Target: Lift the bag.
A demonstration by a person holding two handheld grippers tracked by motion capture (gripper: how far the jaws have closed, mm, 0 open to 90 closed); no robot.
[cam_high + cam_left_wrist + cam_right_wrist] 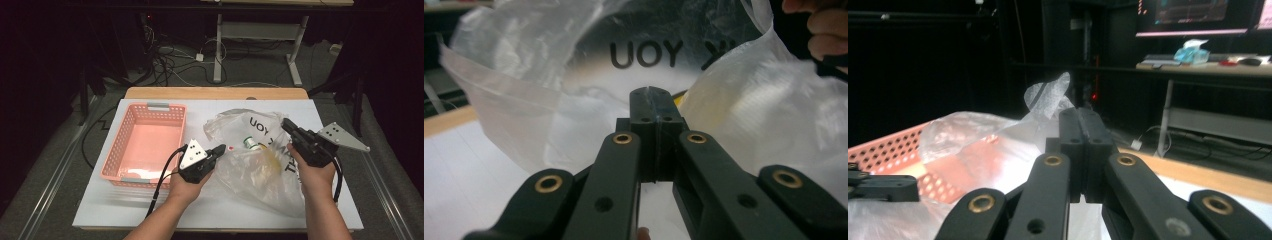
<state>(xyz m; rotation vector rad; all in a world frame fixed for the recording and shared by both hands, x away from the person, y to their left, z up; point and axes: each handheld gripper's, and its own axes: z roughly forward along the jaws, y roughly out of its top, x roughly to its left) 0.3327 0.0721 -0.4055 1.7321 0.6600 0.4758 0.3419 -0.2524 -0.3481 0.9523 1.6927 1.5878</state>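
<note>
The left claw [655, 97] is clenched tight, its jaws pressed together on a pinch of thin film at the near edge of the clear plastic bag [260, 160], and in the high view it sits at the bag's left side just beside the pink basket [127, 150]. The right claw [287, 126] is likewise clenched, jaws flush against each other, gripping the bag's right edge; from its own camera a wisp of film stands up just past the jaw tips. Between the two the bag lies slumped on the white worktop [220, 210], to the right of the basket, its mouth gathered toward the far side. The film is glossy, crumpled and see-through, printed with large black letters that read reversed, and through it show a small white and green item [248, 143] and something yellow [272, 157], too blurred to name. The main risk, as I judge it, is the slick film sliding out of one claw as the bag is raised: each grip holds only a thin fold, so the contents' weight could pull it free and drop that side. Pulling the two claws apart unevenly could stretch or tear the plastic, or tip the mouth so the contents spill onto the worktop. The left claw is also near enough to the basket's rim to knock it.
</note>
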